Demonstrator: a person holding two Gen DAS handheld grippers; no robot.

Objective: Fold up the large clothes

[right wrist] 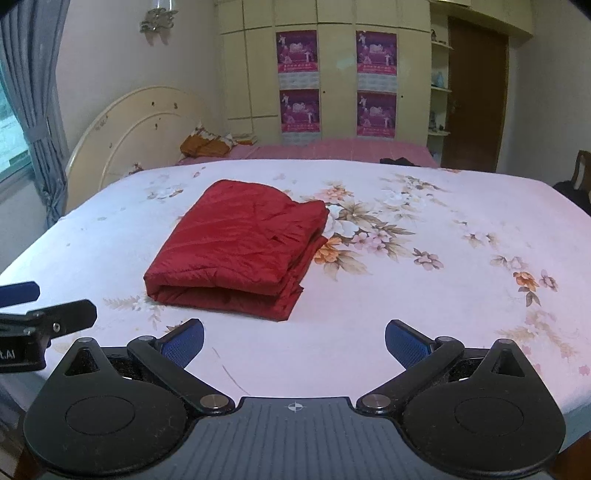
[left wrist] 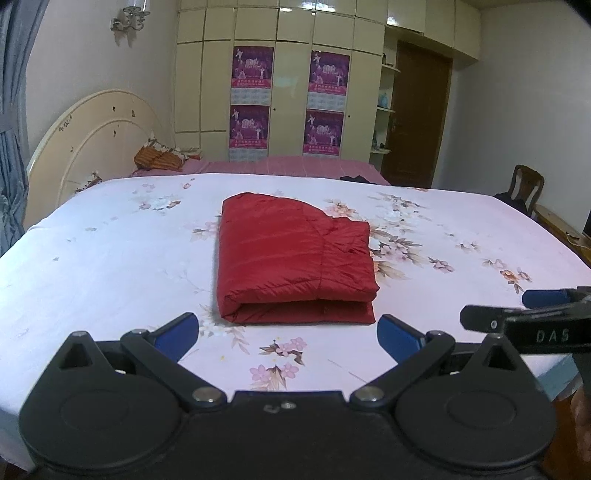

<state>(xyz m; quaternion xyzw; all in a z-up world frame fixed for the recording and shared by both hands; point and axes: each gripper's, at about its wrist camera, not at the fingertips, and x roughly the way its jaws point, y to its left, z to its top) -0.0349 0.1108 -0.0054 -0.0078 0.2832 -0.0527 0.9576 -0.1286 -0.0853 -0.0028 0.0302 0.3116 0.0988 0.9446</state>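
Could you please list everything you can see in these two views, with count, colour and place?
Folded jacket: one, red, middle of the bed, lying free.
Bed sheet: one, pale pink with flowers, covering the near bed.
Headboard: one, cream, far left.
Pillows: orange patterned, count unclear, by the headboard.
Wardrobe: one, cream, back wall.
Posters: four, purple, on the wardrobe doors.
Door: one, brown, right of the wardrobe.
Chair: one, dark wood, far right.
Curtain: blue-grey, left edge.
Left hand-held gripper: open, near the bed edge.
Right hand-held gripper: open, beside it.
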